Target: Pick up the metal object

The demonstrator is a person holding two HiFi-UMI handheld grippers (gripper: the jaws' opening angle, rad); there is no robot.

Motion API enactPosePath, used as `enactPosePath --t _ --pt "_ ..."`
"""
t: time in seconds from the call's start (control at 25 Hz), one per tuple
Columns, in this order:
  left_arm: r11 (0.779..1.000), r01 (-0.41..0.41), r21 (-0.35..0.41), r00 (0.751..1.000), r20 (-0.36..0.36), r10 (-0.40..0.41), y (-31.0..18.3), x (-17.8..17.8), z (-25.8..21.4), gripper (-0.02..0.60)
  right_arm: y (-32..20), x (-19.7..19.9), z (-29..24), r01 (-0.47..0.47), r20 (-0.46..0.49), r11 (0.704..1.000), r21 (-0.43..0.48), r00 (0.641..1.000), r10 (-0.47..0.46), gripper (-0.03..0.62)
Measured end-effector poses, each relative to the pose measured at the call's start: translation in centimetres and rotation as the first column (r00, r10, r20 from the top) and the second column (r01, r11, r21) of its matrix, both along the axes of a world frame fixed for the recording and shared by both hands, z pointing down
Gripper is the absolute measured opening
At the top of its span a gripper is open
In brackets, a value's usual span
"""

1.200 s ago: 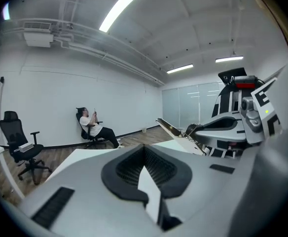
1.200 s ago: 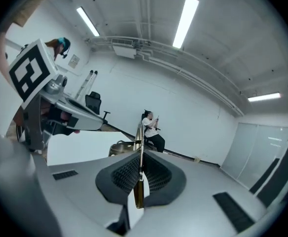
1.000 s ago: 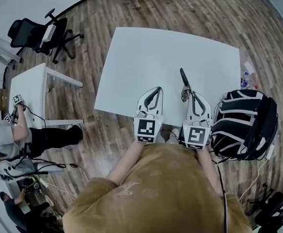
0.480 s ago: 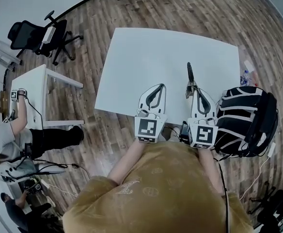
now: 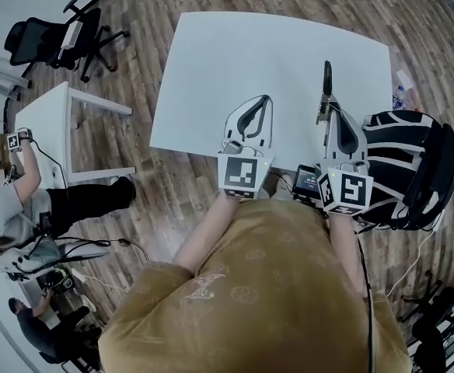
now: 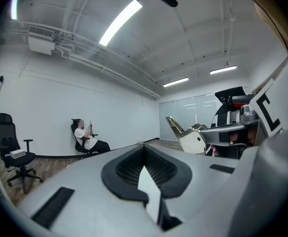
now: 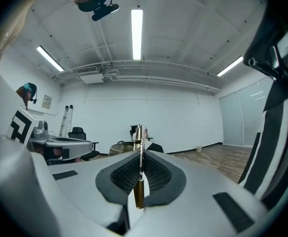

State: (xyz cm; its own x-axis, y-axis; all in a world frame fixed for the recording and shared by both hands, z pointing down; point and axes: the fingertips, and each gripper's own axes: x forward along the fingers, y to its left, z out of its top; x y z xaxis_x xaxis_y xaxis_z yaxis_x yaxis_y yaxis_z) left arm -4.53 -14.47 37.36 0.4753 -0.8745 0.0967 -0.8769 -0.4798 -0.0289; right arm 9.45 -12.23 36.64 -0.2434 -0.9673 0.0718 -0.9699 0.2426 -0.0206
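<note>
At the left, the left gripper (image 5: pixel 263 99) hangs over the near edge of the white tabletop (image 5: pixel 242 53). It points away from the person. In the left gripper view its fingers (image 6: pixel 145 157) meet at the tips with nothing between them; only a pale sliver of background shows through the hollow behind.

To the right, level with it and well apart from it, the right gripper (image 5: pixel 330 104) has its fingers pressed together on the metal object (image 5: pixel 326 78). In the right gripper view (image 7: pixel 140 158) the object (image 7: pixel 140 132) shows edge-on as a thin upright strip pinched between the ribbed pads. It is silver above the fingertips and brass-coloured lower down.

In the head view the object's long axis runs in line with the right gripper. A dark end projects past the fingertips toward the far side of the tabletop.

The object therefore belongs wholly to the right side, straight ahead of those fingers, and the left gripper plays no part. Whether it hangs clear of the tabletop cannot be told from these views. If it does not, the lift would go straight up along the present grip.

A black-and-white backpack (image 5: pixel 406 169) sits just beside the right gripper's outer side, close enough to matter if that arm swings outward.
</note>
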Motion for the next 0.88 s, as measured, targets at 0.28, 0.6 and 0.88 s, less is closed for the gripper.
enactPosePath --t 0.28,0.6,0.88 --pt "1.000 -0.008 -0.023 1.000 0.000 0.008 0.32 0.33 0.58 0.006 0.32 0.29 -0.07 -0.012 0.003 1.000 -0.011 1.000 0.012 0.009" --pt "1.000 -0.007 -0.029 1.000 0.004 0.007 0.32 0.45 0.90 0.006 0.28 0.14 0.38 -0.002 0.008 1.000 -0.018 1.000 0.002 0.009" --pt "1.000 0.006 -0.028 1.000 0.005 -0.006 0.05 0.06 0.86 0.006 0.09 0.18 0.39 0.001 0.016 1.000 -0.019 1.000 -0.001 0.009"
